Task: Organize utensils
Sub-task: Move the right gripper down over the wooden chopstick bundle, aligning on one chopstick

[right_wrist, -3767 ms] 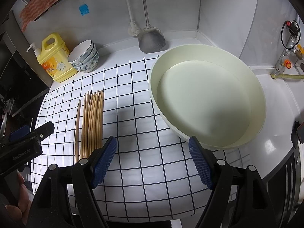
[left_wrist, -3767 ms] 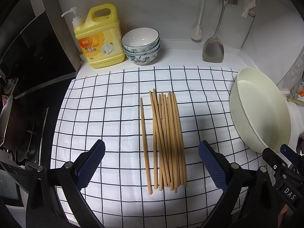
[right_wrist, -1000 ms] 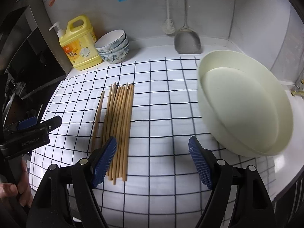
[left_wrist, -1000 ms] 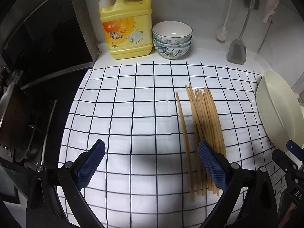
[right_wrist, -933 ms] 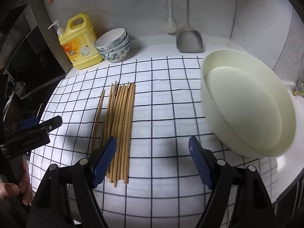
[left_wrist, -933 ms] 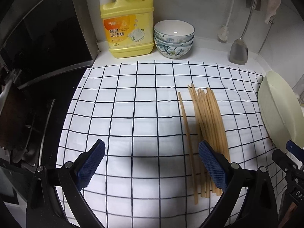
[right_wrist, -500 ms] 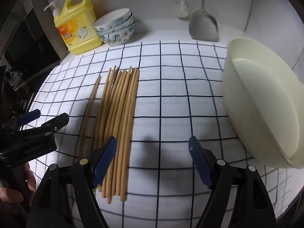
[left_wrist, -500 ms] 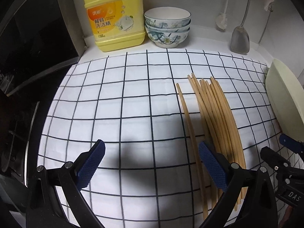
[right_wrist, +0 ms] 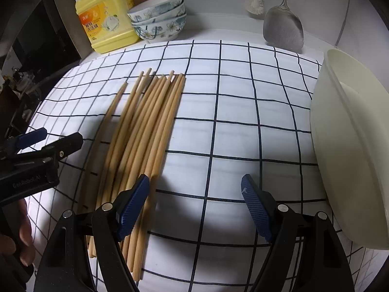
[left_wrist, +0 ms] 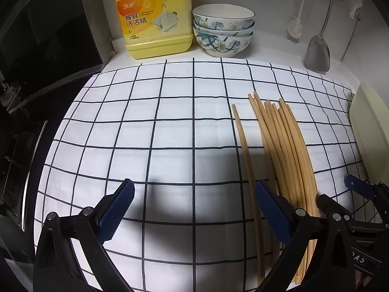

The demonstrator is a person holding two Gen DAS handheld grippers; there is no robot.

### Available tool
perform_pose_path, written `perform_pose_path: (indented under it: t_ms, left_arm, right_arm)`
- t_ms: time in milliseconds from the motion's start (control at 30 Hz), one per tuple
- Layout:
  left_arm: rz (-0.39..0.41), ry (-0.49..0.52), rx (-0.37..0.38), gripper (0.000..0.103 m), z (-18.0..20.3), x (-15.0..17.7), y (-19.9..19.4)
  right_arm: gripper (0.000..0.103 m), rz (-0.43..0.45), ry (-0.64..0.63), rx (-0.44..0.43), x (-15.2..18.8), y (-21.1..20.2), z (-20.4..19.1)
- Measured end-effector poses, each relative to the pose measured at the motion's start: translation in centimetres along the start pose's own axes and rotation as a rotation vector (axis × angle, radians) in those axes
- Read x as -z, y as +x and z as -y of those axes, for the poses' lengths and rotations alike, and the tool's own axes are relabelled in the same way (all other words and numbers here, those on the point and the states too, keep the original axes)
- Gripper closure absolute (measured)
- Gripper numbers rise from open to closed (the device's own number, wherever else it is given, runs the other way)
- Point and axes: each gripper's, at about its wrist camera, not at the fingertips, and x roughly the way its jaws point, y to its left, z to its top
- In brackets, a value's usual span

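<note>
I am at the approach step: nothing is picked up yet, and both claws are low over the checked cloth that covers the desk.

On the left, my left claw is spread wide and empty. Its left pad hangs over bare cloth, while its right pad sits over the near part of the chopsticks, between the lone stick and the main bundle. In the right wrist view this claw shows side-on at the left edge, with the person's fingers wrapped on its grip.

The chopsticks lie flat on the cloth, near ends toward me, one stick set a little apart on the left of the bundle. I judge the next move is to gather the stray one against the rest and close a claw across the near ends; they are thin and round, so they may roll or slip if pinched off-centre.

My right claw is also wide and empty, its left pad over the near end of the bundle's right edge, its right pad over bare cloth. Further right stands the cream basin, clear of the sticks.
</note>
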Motion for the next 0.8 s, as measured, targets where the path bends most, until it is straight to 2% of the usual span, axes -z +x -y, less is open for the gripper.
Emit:
perform_pose_path:
  t_ms: [567, 800]
  left_arm:
    - [-0.034, 0.006, 0.041, 0.006, 0.2, 0.7, 1.6]
    - [-0.058, 0.027, 0.033, 0.006, 1.1, 0.9, 2.1]
  right_arm:
    - [0.029, 0.02, -0.044, 0.065, 0.5, -0.1, -0.4]
    - [0.029, -0.013, -0.078, 0.094, 0.5, 0.3, -1.1]
